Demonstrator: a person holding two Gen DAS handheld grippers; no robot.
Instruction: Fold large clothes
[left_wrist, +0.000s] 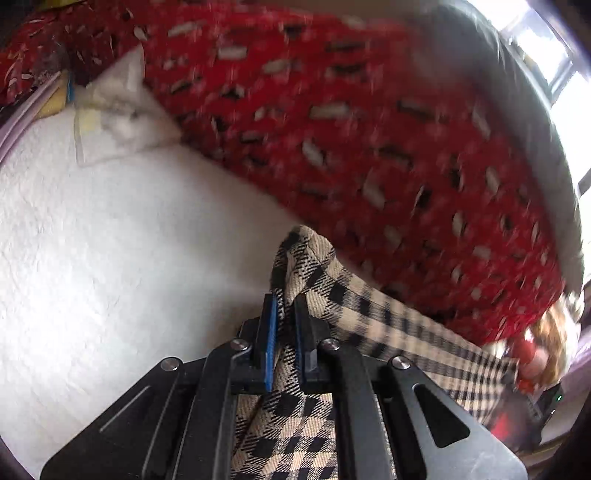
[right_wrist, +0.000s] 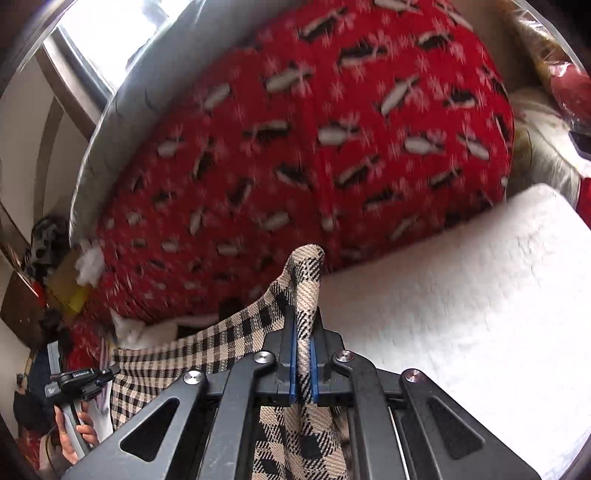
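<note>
A beige and black checked cloth (left_wrist: 373, 314) is stretched between my two grippers above a white quilted surface (left_wrist: 122, 251). My left gripper (left_wrist: 284, 306) is shut on one corner of the cloth, which sticks up between the blue pads. My right gripper (right_wrist: 304, 321) is shut on another corner of the checked cloth (right_wrist: 177, 365). The left gripper also shows in the right wrist view (right_wrist: 79, 380), held in a hand at the far left end of the cloth.
A large red blanket with black and white marks (left_wrist: 369, 129) lies bunched along the far side of the white surface (right_wrist: 461, 295). A grey edge (right_wrist: 122, 122) and a bright window (right_wrist: 110, 33) are behind it. Clutter and a cardboard box (right_wrist: 66, 284) sit at the left.
</note>
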